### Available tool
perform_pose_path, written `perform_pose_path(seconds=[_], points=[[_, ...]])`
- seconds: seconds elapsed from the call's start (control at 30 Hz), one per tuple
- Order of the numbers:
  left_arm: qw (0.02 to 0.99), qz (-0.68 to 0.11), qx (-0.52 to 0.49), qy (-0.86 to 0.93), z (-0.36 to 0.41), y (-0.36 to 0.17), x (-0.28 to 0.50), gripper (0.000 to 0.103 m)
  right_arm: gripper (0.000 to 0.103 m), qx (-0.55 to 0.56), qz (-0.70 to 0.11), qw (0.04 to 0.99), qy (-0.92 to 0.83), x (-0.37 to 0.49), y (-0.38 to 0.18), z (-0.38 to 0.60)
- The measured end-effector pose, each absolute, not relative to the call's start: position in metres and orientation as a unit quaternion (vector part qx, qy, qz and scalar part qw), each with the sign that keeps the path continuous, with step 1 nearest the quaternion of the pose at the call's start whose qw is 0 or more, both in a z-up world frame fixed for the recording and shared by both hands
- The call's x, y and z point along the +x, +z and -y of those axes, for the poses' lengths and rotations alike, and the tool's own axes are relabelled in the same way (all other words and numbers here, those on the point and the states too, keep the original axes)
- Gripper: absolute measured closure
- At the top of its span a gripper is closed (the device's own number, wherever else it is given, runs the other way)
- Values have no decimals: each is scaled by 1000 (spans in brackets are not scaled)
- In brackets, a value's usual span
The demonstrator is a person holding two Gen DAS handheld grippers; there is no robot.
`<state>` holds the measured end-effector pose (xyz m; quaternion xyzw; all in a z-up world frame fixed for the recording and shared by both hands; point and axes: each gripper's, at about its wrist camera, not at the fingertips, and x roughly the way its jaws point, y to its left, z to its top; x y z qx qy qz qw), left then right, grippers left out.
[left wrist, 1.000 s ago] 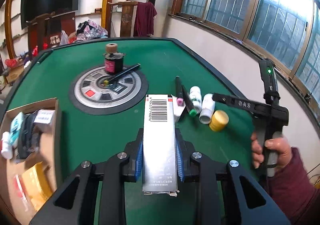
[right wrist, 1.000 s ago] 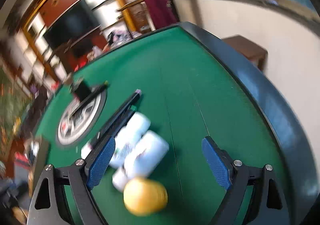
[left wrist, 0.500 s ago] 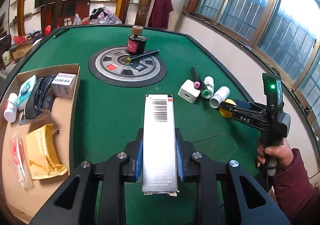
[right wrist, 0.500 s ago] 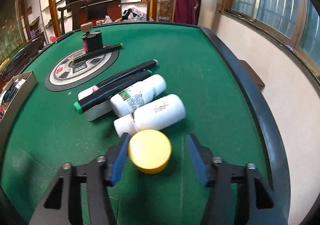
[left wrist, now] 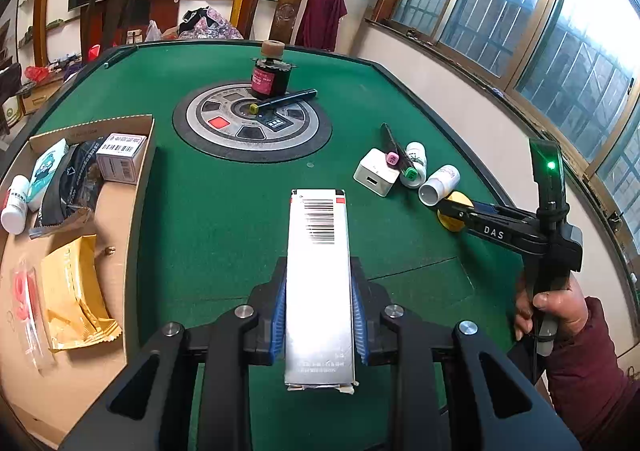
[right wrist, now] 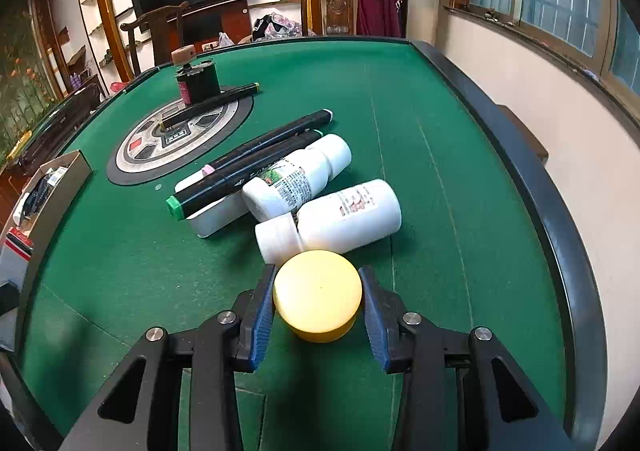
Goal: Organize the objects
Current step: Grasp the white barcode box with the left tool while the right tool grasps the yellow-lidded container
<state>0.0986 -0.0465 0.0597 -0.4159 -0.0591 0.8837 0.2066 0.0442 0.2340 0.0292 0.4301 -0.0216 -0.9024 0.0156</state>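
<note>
Here the left gripper (left wrist: 319, 307) clamps a long silver box (left wrist: 319, 283) above the green table (left wrist: 208, 219) — the right gripper (right wrist: 318, 305) seems pressed onto a yellow jar (right wrist: 317, 295) near two white bottles (right wrist: 344, 215).

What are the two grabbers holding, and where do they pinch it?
The left gripper pinches a silver box by its long sides, near the back end. The right gripper squeezes a yellow round jar on its sides.
</note>
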Motion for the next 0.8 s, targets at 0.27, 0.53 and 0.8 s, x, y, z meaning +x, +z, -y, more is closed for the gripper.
perform_pose_path(seconds=[0.27,0.53,0.8], points=[[198,100,-402,888,89,73,107,77,60,415,27,50,-908,62,57,-208],[75,119,-375,916,190,93,116,77,59,393,28,167,-904,61,101,-118],[-12,74,-397,915,259,75,97,77,59,421,18,276,-864,39,96,5]])
